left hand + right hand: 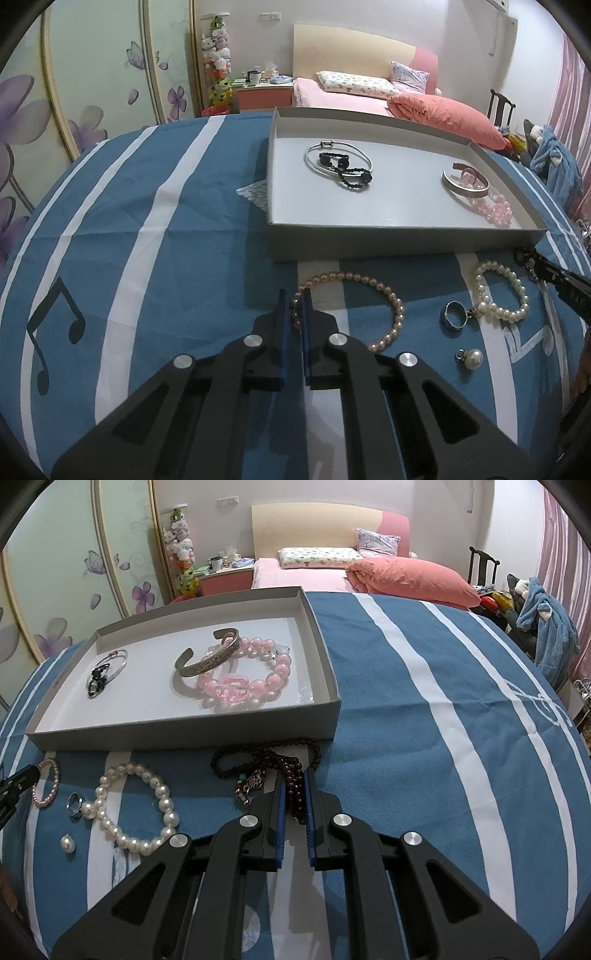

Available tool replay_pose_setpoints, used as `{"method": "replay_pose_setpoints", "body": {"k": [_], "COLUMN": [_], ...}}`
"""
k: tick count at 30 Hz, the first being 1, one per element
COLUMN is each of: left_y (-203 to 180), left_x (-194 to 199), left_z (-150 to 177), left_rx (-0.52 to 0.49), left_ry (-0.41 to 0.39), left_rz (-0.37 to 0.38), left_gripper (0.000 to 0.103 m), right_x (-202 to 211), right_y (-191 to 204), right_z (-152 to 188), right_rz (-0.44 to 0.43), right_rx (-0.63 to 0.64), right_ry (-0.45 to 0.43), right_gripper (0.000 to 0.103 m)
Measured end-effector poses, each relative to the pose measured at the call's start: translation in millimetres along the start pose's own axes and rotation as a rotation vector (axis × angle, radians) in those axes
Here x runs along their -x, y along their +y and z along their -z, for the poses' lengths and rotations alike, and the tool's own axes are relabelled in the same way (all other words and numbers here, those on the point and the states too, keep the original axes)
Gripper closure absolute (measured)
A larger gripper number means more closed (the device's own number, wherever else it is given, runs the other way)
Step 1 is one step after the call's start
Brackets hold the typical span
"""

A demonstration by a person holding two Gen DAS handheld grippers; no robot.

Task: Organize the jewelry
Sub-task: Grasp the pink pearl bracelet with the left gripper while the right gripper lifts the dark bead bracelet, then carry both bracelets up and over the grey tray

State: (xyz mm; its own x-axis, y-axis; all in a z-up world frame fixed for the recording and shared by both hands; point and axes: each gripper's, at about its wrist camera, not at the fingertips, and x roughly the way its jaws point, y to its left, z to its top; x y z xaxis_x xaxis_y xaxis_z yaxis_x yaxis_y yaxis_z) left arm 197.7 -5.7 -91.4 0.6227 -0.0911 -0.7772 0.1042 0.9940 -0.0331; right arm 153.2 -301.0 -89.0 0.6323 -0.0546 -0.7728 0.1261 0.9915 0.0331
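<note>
The left gripper (294, 306) pinches the pink pearl bracelet (388, 295) lying before the box (369, 240); the right gripper (294, 786) clamps dark beads (266, 757). Both strands look light, limp and slippery, best pinched across the beads.

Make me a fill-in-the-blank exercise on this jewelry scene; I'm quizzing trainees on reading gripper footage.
1. The left gripper is shut on the ____ pearl bracelet.
2. The right gripper is shut on the dark ____ necklace.
3. The silver cuff lies inside the grey ____.
4. The loose ring rests on the striped ____ beside the white pearl bracelet.

Missing words: pink; bead; box; cloth
</note>
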Motion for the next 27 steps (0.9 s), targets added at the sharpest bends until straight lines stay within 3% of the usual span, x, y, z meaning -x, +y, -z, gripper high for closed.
{"method": "replay_pose_setpoints", "body": {"k": [5, 12, 17, 27], "left_y": [7.3, 10.6, 5.7, -10.4], "left_x": [18.1, 49.7, 69.1, 98.1], "left_z": [6.5, 8.5, 7.8, 10.2], "left_rx": [0.022, 0.066, 0.082, 0.07], "left_ry": [-0.059, -0.156, -0.216, -0.318], "left_rz": [0.025, 0.091, 0.12, 0.101], "left_gripper": [0.097, 0.097, 0.097, 0.097], "right_x": [11.3, 47.5, 62.0, 84.2], "right_y": [-6.1, -4.6, 1.2, 17.4], "right_z": [8.8, 6.5, 5.0, 4.8], "right_rz": [-0.072, -0.147, -0.185, -0.248], "right_rx": [-0.049, -0.079, -0.081, -0.075], "right_ry": [-0.023, -0.161, -0.212, -0.282], "right_gripper": [0.094, 0.094, 0.094, 0.094]}}
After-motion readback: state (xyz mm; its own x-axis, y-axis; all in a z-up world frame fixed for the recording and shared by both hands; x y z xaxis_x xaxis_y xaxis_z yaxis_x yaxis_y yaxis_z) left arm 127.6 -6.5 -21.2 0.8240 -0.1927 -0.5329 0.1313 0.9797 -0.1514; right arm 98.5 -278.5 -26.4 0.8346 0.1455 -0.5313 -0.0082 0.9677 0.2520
